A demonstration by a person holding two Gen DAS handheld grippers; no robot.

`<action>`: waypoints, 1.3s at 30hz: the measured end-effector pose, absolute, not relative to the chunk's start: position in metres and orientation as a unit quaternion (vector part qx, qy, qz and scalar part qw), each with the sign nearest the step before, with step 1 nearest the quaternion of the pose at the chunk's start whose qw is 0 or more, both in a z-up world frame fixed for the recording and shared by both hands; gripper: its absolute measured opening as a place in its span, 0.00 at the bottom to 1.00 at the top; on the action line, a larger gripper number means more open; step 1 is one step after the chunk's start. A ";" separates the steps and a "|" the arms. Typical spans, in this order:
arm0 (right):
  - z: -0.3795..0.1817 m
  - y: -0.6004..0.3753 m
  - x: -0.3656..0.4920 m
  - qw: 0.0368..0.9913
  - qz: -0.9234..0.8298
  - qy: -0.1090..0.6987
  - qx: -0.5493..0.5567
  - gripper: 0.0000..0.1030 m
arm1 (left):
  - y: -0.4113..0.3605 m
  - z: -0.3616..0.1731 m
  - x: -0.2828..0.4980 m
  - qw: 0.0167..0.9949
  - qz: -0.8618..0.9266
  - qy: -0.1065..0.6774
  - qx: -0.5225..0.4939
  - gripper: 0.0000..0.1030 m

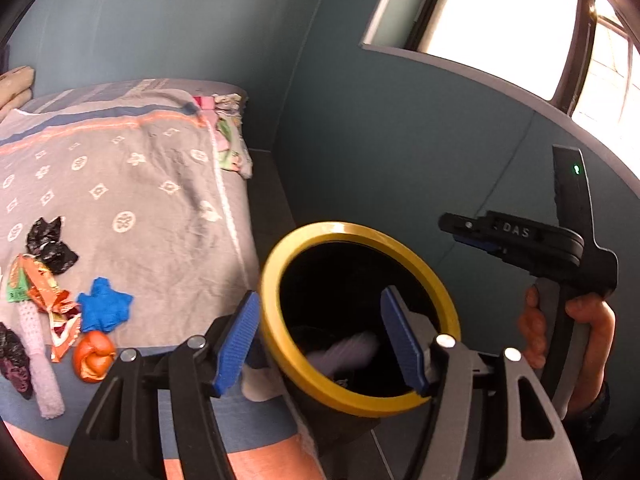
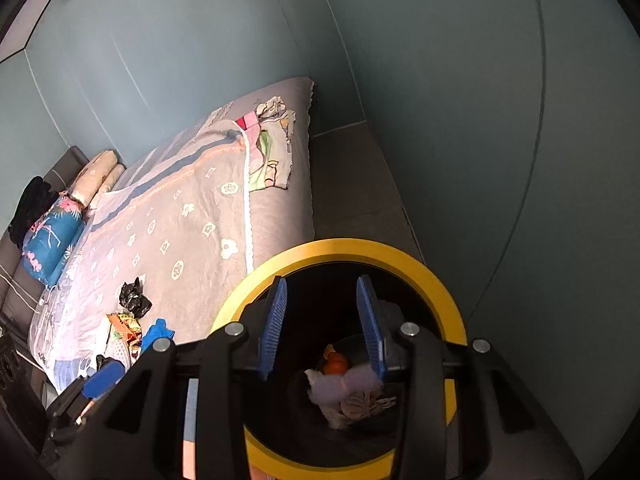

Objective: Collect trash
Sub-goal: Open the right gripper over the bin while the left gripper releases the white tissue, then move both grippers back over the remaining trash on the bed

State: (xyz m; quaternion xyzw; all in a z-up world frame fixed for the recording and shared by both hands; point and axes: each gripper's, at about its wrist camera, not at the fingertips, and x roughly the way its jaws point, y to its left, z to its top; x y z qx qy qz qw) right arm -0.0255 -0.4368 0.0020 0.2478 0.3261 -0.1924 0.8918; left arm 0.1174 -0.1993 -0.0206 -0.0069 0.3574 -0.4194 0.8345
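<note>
Left wrist view: left gripper [image 1: 320, 340] jaws spread wide, nothing pinched, straddling the near rim of the yellow-rimmed bin [image 1: 276, 280]; a blurred pale piece [image 1: 352, 352] sits inside the bin. Trash pile [image 1: 60, 300] lies on the bed [image 1: 160, 184].

Right wrist view: right gripper [image 2: 322, 328] jaws partly apart, empty, over the bin's mouth; trash in the bin [image 2: 344, 392] at its bottom.
</note>
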 end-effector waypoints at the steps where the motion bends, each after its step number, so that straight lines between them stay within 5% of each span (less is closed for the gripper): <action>1: 0.003 -0.436 -0.025 0.892 -0.190 0.326 0.248 0.35 | -0.194 -0.020 0.118 0.838 -0.415 0.355 -0.008 0.61; 15: 0.039 -0.360 0.003 0.938 -0.098 0.271 0.192 0.52 | -0.097 -0.003 0.147 0.891 -0.320 0.321 -0.042 0.81; 39: -0.035 -0.179 0.120 0.931 0.060 0.351 0.078 0.59 | 0.098 -0.057 0.261 0.924 -0.113 0.347 -0.115 0.83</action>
